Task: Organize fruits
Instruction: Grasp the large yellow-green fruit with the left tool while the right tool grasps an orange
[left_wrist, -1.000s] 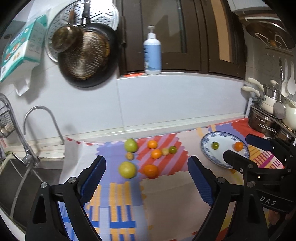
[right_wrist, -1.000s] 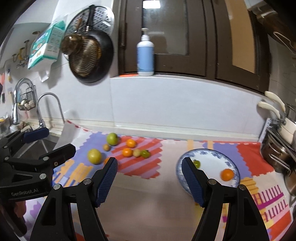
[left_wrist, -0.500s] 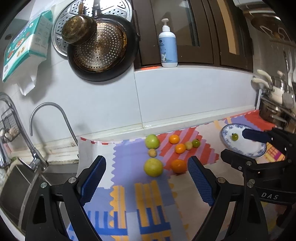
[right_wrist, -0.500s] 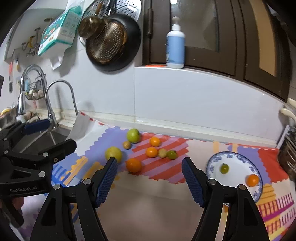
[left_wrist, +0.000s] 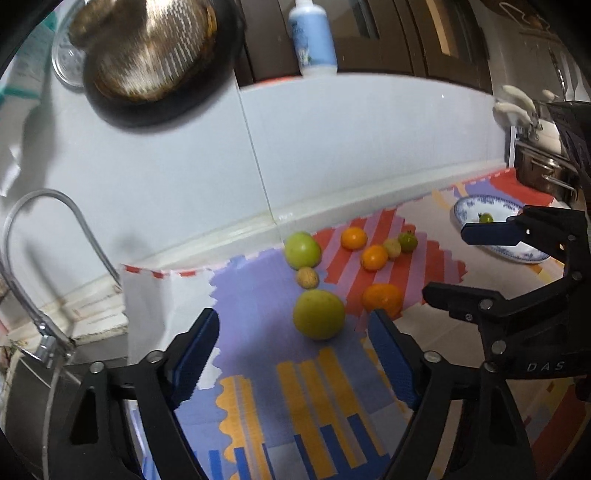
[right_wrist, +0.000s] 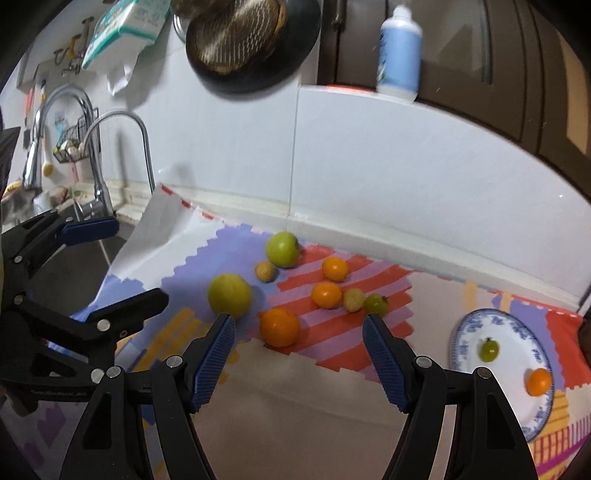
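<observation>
Nearest, the left gripper (left_wrist: 293, 363) is hanging over the patterned mat (left_wrist: 317, 413), its jaws just narrowing yet gaping, gripping nothing. The right gripper (right_wrist: 299, 356) is likewise standing apart and empty. Just beyond them are lying a yellow-green fruit (left_wrist: 318, 314) and a large orange (right_wrist: 279, 327). Farther right, the blue-patterned plate (right_wrist: 517, 424) is carrying what looks like a green tomato (right_wrist: 488, 349) and a small orange (right_wrist: 539, 382).
</observation>
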